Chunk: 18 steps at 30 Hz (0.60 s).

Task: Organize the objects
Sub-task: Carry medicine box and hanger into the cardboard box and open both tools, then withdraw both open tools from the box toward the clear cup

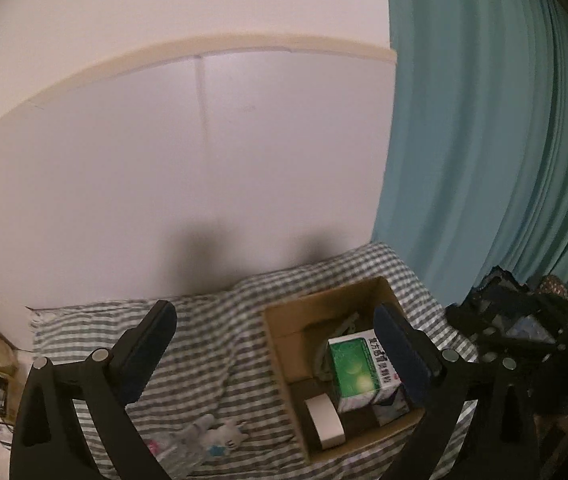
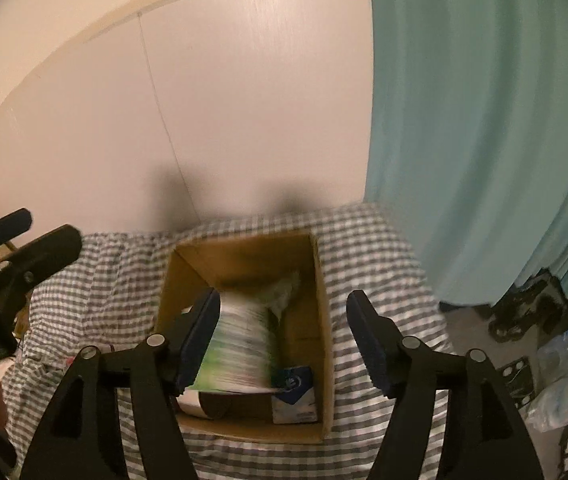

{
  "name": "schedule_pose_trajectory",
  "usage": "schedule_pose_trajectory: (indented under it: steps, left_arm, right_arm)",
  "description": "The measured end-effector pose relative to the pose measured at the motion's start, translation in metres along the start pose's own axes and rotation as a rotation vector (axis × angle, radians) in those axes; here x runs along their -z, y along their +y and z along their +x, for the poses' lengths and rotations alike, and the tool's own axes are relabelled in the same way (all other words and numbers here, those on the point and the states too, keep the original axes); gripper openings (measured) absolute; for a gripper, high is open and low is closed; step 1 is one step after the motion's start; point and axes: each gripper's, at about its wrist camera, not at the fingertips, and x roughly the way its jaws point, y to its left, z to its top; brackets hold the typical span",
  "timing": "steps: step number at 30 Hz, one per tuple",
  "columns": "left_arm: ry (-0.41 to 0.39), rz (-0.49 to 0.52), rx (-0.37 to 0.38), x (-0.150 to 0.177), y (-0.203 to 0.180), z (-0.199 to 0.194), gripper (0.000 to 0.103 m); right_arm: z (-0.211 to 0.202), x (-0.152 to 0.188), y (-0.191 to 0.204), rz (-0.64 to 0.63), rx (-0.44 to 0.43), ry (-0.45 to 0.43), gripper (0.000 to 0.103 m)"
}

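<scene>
Left hand-held gripper (image 1: 276, 350): jaws wide apart, nothing between the pads. Right hand-held gripper (image 2: 284, 338): jaws also parted, pads clear of everything; the green-and-white printed carton (image 2: 240, 348) shows blurred just below its left finger, not gripped. Both point steeply downward.

Just ahead of and below both grippers sits the open brown cardboard box (image 2: 322, 300) on the grey-and-white striped bedcover (image 2: 96, 280). In the left wrist view the green-and-white carton (image 1: 358, 366) lies inside it, partly behind that gripper's right finger; a small white block (image 1: 324, 420) lies nearer, and a blue-and-white packet (image 2: 294, 392) sits at the box's near right corner.

Left of the box, on the bedcover near the left gripper's left finger, lies a small white soft toy (image 1: 230, 434) beside a crumpled clear plastic wrapper (image 1: 176, 448).

Judgement: carton placement looks complete, both hands free. Next move likely calls for the left gripper to swing left and down to the loose items, then close.

Beyond: pale wall panel (image 1: 244, 160), teal curtain (image 1: 484, 140) to the right.
</scene>
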Motion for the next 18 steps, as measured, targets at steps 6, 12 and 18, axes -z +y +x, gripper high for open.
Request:
schedule_pose_trajectory:
  steps: [6, 12, 18]
  left_arm:
    - [-0.021, -0.036, -0.040, 0.008, 0.048, -0.042, 0.103]
    - [-0.032, -0.081, -0.102, 0.027, 0.102, -0.070, 0.103]
    - [-0.026, -0.080, -0.183, 0.072, 0.146, -0.082, 0.103]
  right_arm:
    - [-0.056, -0.009, 0.016, 0.005, 0.003, -0.101, 0.071]
    - [-0.093, 0.006, 0.045, 0.025, -0.063, -0.181, 0.075]
    - [-0.103, 0.026, 0.095, -0.040, -0.072, -0.163, 0.075]
